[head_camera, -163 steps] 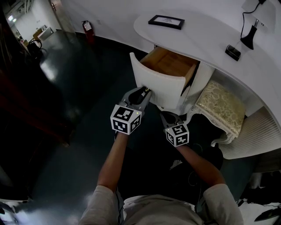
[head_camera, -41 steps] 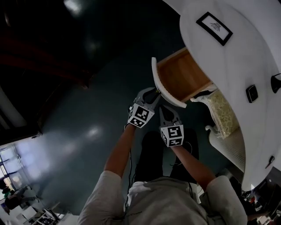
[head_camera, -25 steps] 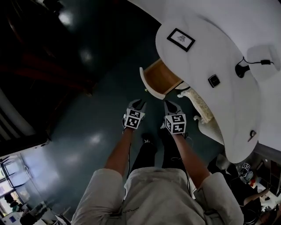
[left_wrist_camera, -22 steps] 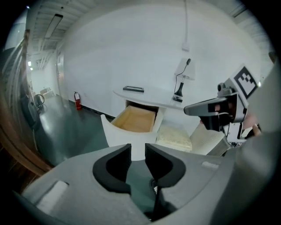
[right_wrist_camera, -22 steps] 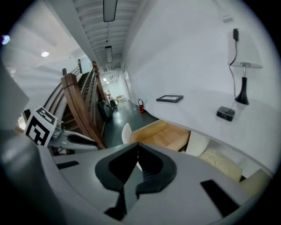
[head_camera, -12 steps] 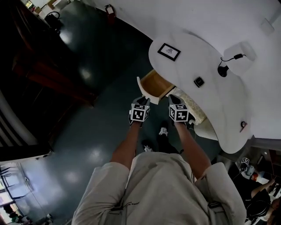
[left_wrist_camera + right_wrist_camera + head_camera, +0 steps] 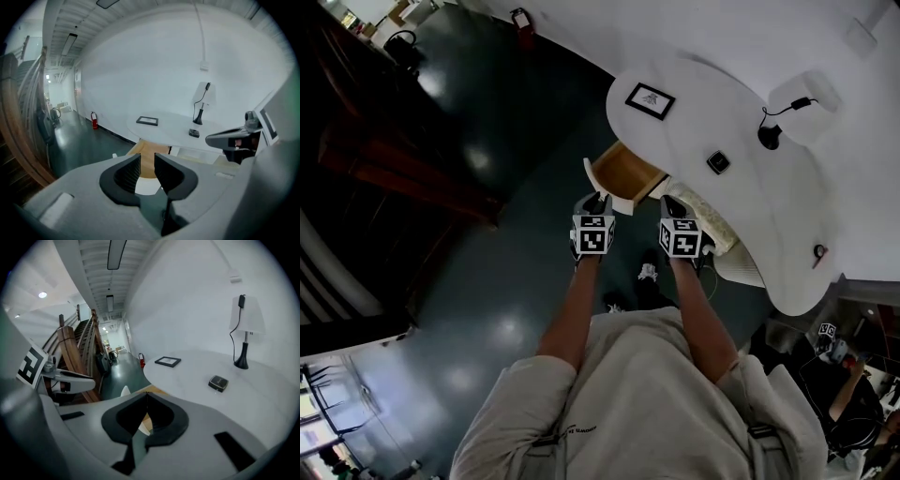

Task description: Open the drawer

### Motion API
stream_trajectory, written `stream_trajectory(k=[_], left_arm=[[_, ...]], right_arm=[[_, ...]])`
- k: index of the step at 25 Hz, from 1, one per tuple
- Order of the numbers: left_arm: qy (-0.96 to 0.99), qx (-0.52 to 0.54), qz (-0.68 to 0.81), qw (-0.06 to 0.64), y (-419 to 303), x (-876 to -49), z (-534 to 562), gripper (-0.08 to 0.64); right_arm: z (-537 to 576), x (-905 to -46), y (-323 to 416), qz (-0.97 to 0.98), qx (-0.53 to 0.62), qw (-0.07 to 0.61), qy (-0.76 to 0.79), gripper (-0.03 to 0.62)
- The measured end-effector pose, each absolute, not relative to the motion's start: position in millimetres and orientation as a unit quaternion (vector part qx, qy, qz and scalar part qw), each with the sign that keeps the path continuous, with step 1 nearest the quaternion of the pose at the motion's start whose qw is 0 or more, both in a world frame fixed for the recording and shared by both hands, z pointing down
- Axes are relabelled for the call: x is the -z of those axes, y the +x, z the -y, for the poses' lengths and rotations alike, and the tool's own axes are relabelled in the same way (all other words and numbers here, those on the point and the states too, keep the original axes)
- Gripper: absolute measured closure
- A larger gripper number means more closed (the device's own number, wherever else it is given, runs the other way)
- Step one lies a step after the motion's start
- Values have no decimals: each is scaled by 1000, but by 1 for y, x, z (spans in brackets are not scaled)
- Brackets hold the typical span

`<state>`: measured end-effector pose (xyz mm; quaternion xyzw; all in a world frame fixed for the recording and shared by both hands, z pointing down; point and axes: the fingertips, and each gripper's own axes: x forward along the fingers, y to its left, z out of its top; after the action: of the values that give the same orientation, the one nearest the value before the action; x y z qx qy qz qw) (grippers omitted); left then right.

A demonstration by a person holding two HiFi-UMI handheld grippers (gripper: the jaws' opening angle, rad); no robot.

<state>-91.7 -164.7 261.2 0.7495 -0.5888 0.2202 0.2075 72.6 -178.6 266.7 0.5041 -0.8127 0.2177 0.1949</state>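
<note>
Floor (image 7: 487, 281): dark, glossy, with pale reflected patches of light. Wall (image 7: 722, 28): plain white, curving behind a white rounded tabletop (image 7: 759, 216). On the tabletop: a black-framed picture (image 7: 650, 100) lying flat, a small black box (image 7: 718, 162), and a lamp (image 7: 247, 317) with a white shade and a black stem, its cable running up the wall. A cream upholstered stool (image 7: 724, 239) stands partly under the tabletop edge. A red fire extinguisher (image 7: 521, 18) stands at the wall's foot. A wooden stair rail (image 7: 77, 357) runs down the corridor. Strip lights (image 7: 115, 254) are lit on the slatted ceiling.

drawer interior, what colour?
Light tan wood inside the drawer, behind a white front. Shows best in the head view.
</note>
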Motion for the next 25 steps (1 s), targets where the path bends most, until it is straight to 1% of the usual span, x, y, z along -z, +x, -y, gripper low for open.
stream_trajectory(k=[3,6,8,12,16,20,25], left_arm=[[733,-213,606,224,-95,-265,154,462],[720,-179,622,248,-97,-265,142,462],[722,-166,626,245,-96,-260,140,463],[725,-174,627,226,-99,-252,146,475],[729,-192,622,212,-96,-250,150,549],[743,-203,600,216,-86,-259,148,550],[754,-186,579,247,-71,-269,141,549]], right_arm=[[166,-281,83,794,-242,193,523,577],[162,-284,79,803,-230,208,509,577],[167,-278,77,810,-221,205,503,577],[176,-269,72,815,-211,197,503,577],[176,-269,67,816,-210,199,501,577],[170,-277,60,813,-218,207,499,577],[160,-289,58,813,-223,220,492,577]])
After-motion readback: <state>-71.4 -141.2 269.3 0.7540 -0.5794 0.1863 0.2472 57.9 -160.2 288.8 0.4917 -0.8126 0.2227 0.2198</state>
